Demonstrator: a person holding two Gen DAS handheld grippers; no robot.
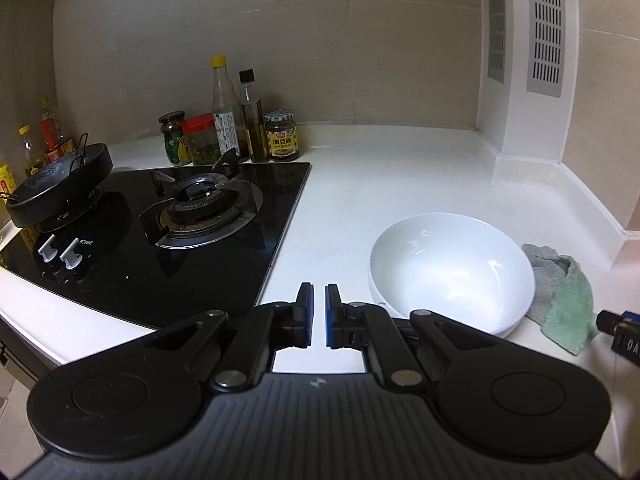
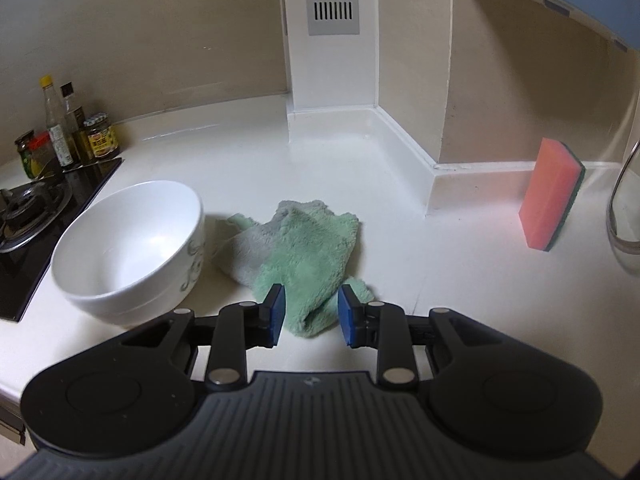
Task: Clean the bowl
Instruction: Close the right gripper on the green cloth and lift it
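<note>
The likeliest slip, as I judge it, is a poor pick of the cloth (image 2: pixel 296 252): it lies crumpled in loose green and grey folds on the worktop (image 2: pixel 460 300), so jaws closing on the near flap alone could lift a single thin layer that slides free, or drag the heap sideways into the bowl (image 2: pixel 128 248). The bowl itself is smooth, white and stands unheld at the left of the right wrist view, with the cloth's grey edge just beside its wall, perhaps touching; a nudge could skate it toward the black hob (image 2: pixel 36 220) at the far left. The right gripper (image 2: pixel 311 314) stands wide, its blue pads either side of the cloth's nearest corner at lower centre, and I cannot tell whether they touch the fabric; it grips nothing. The left gripper (image 1: pixel 319 316) is nearly closed, only a narrow slit between its pads, empty, hovering over bare worktop at lower centre of its view, with the bowl to its right, apart from it.
</note>
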